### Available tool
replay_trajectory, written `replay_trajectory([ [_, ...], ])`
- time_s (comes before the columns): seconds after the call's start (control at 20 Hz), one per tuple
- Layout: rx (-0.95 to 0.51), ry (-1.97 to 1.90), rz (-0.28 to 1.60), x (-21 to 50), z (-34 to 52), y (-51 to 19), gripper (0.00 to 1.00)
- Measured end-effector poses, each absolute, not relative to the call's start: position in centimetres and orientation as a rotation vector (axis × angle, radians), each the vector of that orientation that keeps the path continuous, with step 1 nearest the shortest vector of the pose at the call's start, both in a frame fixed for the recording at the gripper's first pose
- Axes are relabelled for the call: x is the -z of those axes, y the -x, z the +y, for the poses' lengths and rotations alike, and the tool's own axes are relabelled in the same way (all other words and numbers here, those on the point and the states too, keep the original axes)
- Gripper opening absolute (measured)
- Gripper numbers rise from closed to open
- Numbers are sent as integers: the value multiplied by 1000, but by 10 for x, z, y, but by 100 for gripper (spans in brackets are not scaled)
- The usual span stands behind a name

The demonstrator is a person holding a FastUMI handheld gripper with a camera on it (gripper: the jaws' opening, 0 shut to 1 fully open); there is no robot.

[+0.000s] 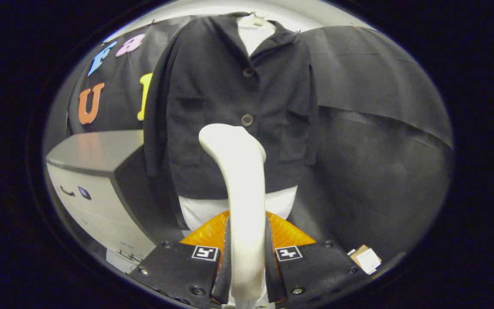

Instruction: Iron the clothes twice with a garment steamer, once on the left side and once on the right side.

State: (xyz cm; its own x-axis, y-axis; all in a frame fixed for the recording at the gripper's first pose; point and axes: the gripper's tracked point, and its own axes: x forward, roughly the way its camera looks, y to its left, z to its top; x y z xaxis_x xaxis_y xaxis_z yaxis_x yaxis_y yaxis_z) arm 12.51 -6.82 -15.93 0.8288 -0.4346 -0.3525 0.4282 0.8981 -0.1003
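A black buttoned jacket (230, 98) hangs on a white hanger form (253, 30) straight ahead, with a white garment (200, 210) showing below its hem. My gripper (245, 240) is shut on the white garment steamer (240, 171), both fingers pressing on its handle. The steamer rises from between the fingers and its rounded head sits in front of the jacket's lower middle, just under the lower button (247, 119). Whether the head touches the cloth cannot be told.
A grey and white box-like appliance (97, 176) stands to the left of the jacket, close by. Black cloth (371, 128) covers the wall behind and to the right. A small white and tan object (366, 258) lies low on the right beside the fingers.
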Motion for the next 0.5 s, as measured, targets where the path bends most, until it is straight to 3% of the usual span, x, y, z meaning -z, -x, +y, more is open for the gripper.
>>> replay_trajectory([
  [0.5, 596, -51, 74, -17, -119, -54, 35],
])
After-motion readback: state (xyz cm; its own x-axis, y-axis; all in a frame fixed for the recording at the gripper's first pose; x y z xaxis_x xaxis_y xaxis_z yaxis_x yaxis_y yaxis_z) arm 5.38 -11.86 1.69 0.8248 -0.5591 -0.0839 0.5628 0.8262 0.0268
